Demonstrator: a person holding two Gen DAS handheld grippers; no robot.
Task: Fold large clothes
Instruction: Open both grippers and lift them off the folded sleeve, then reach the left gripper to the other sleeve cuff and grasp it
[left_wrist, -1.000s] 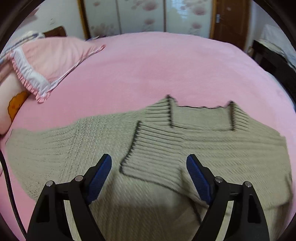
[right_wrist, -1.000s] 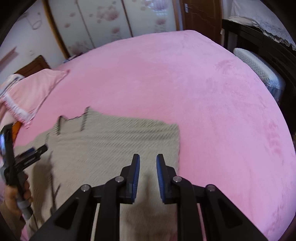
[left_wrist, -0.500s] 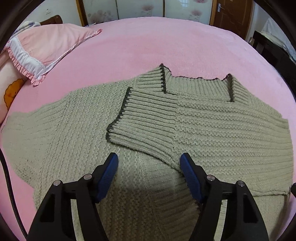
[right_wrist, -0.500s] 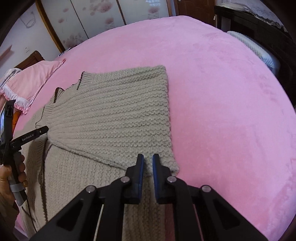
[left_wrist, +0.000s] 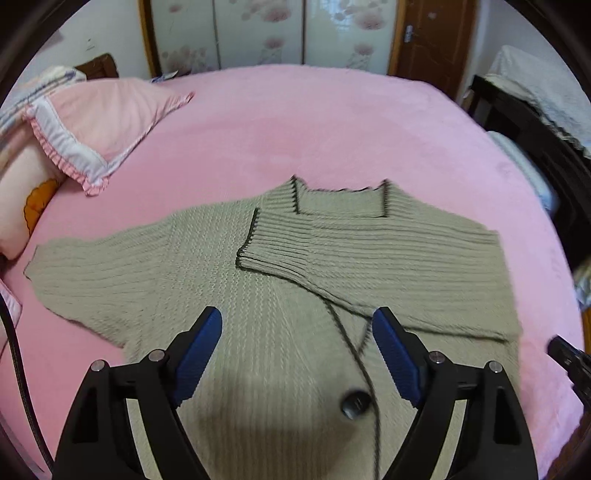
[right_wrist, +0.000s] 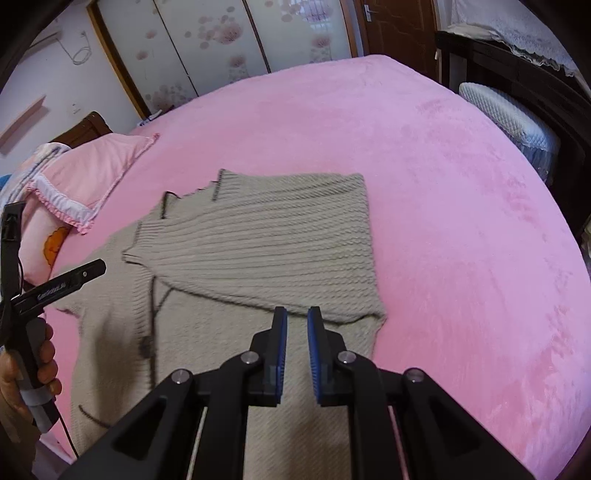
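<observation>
A beige knit cardigan (left_wrist: 258, 295) lies flat on the pink bed (left_wrist: 295, 122), neck toward the far side. One sleeve is folded across the chest, its dark-edged cuff (left_wrist: 273, 251) near the middle; the other sleeve (left_wrist: 92, 266) lies spread out to the left. A dark button (left_wrist: 354, 404) shows on the front. My left gripper (left_wrist: 297, 317) hovers above the chest, its jaws opening with nothing between them. My right gripper (right_wrist: 297, 312) hangs shut over the folded sleeve's near edge (right_wrist: 332, 314), holding nothing. A hand holds the left gripper, one of its fingers (right_wrist: 74, 277) showing at the left.
Pink frilled pillows (left_wrist: 103, 125) are stacked at the bed's left end. Dark furniture (left_wrist: 535, 147) and a white padded seat (right_wrist: 509, 110) stand along the right side. Floral wardrobe doors (left_wrist: 258, 33) and a brown door are behind. A black cable (left_wrist: 14, 350) hangs at the left.
Both grippers have risen and drawn back from the cardigan, so more of it shows. The left jaws narrowed a little, then widened again. The right jaws closed.
</observation>
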